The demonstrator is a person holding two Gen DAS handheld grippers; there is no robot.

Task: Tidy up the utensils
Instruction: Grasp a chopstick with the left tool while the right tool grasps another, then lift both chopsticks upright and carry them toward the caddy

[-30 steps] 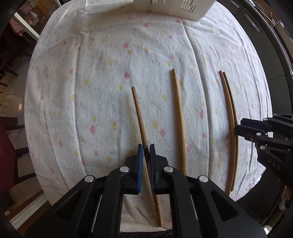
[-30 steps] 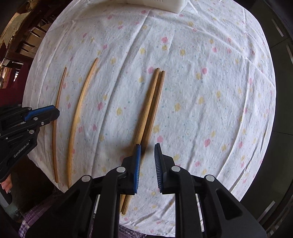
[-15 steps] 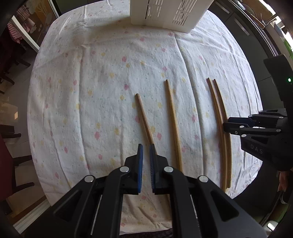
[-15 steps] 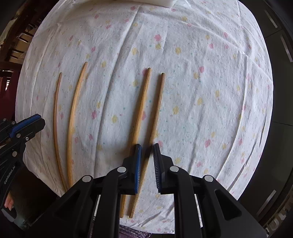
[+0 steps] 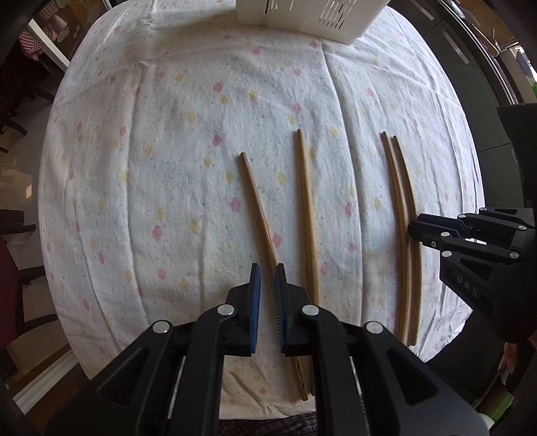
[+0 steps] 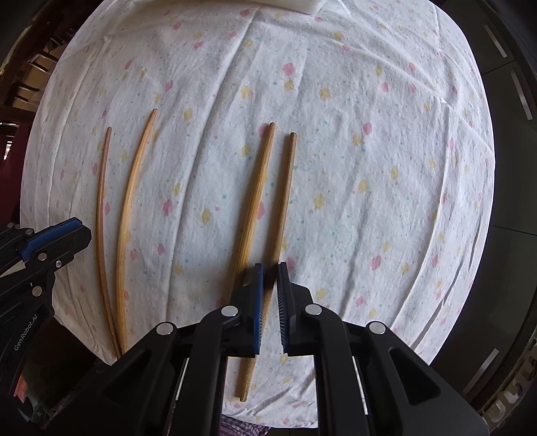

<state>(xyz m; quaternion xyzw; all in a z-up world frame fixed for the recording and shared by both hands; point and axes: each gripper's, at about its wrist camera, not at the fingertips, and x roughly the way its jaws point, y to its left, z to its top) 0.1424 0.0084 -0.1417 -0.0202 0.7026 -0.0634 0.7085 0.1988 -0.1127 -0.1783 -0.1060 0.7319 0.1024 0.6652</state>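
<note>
Four wooden chopsticks lie side by side on the flowered cloth. My left gripper points down, shut on the leftmost chopstick, whose near end slants under the right finger toward the second chopstick. The right wrist view shows the left gripper beside that leftmost chopstick. My right gripper has its jaws closing on the fourth chopstick, which runs into the narrow gap between the pads. The third chopstick passes just left of them. The right gripper is also seen from the left wrist.
A white slotted basket stands at the far edge of the table. The cloth's near edge lies just under both grippers, with a person's checked clothing below it. Dark chairs stand to the left, off the table.
The right gripper shifted right from over the touching pair to the fourth chopstick, its jaws narrowed, and the pair now lies apart. The leftmost chopstick's near end swung toward the second.
</note>
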